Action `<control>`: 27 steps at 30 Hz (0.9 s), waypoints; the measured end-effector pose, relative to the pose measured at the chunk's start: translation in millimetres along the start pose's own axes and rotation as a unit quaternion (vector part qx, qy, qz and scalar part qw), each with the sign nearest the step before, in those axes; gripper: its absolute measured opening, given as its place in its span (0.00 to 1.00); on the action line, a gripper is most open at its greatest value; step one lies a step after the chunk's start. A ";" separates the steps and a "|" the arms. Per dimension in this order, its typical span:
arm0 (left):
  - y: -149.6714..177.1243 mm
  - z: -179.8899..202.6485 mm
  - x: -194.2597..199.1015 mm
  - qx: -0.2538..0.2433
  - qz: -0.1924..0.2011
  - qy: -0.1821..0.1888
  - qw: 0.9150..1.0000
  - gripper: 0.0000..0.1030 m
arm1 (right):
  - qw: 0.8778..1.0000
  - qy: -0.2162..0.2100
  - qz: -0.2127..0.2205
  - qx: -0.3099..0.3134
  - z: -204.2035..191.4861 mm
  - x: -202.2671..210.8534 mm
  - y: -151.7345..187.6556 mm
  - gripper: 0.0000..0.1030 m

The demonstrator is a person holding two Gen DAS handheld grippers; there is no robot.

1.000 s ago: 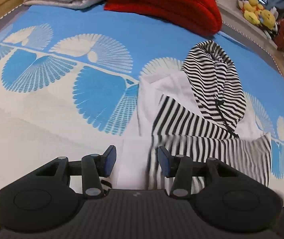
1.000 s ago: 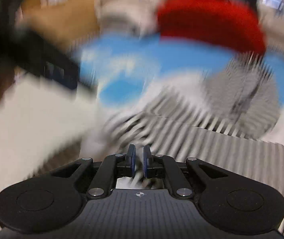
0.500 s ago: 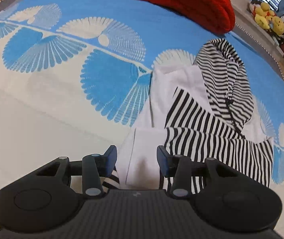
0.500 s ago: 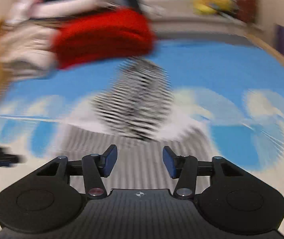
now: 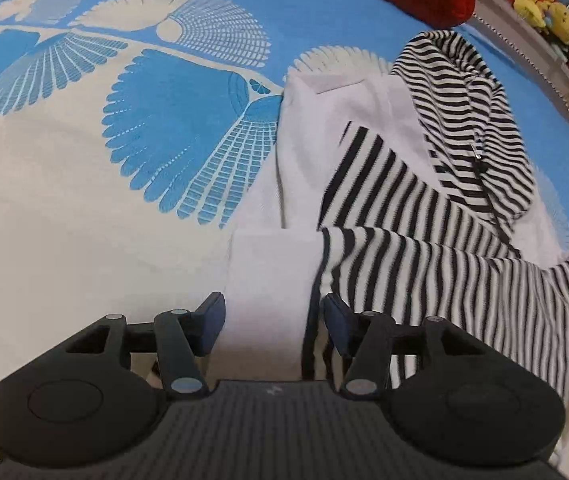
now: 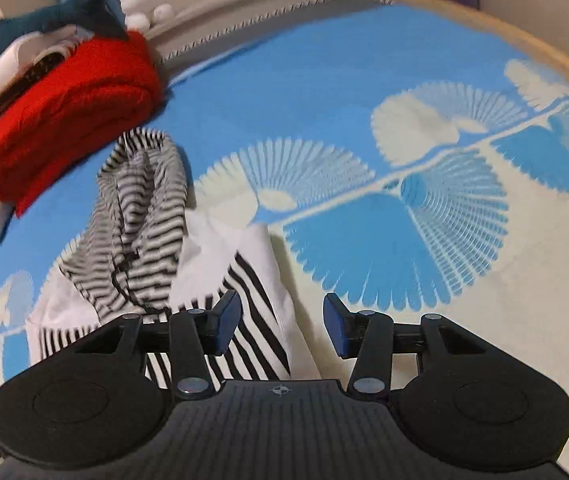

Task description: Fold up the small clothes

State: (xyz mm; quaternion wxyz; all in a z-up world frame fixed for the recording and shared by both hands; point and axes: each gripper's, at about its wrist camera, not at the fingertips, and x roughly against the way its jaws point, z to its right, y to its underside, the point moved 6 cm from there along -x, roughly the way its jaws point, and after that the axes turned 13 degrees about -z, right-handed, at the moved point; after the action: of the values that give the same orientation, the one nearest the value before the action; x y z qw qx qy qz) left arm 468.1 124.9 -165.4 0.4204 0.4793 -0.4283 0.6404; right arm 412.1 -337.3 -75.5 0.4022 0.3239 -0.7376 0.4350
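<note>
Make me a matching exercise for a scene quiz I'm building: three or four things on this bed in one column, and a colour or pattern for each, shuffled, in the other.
Things:
1. hood of the small hooded top
2. folded knitted blanket
3. plush toys on the ledge
4. printed bedspread

Colours or patterns:
A. yellow
B. blue with cream fan shapes
C. black and white stripes
D. red

Pairs: 1-C, 2-D, 3-A, 4-B
</note>
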 end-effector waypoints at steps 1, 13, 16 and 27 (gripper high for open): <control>-0.6 1.1 -3.9 -0.001 -0.002 -0.004 1.000 0.58 | 1.000 -0.003 -0.002 0.006 0.0 -4.3 2.0 0.47; -7.6 35.6 27.9 -0.080 0.068 -0.011 0.994 0.14 | 0.997 0.024 -0.030 0.070 -14.5 -78.2 3.9 0.16; -9.4 30.7 27.9 -0.059 0.056 0.017 0.997 0.13 | 0.998 0.024 -0.003 0.056 -7.1 -73.5 -4.4 0.12; -11.3 21.9 40.6 -0.055 0.074 -0.009 0.996 0.20 | 0.998 0.056 0.018 0.019 11.3 -49.9 -16.1 0.31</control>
State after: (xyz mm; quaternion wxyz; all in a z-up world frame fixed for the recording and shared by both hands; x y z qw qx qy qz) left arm 476.7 112.4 -120.4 0.3935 0.4282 -0.5014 0.6406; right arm 445.2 -347.7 -116.4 0.4285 0.2934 -0.7112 0.4738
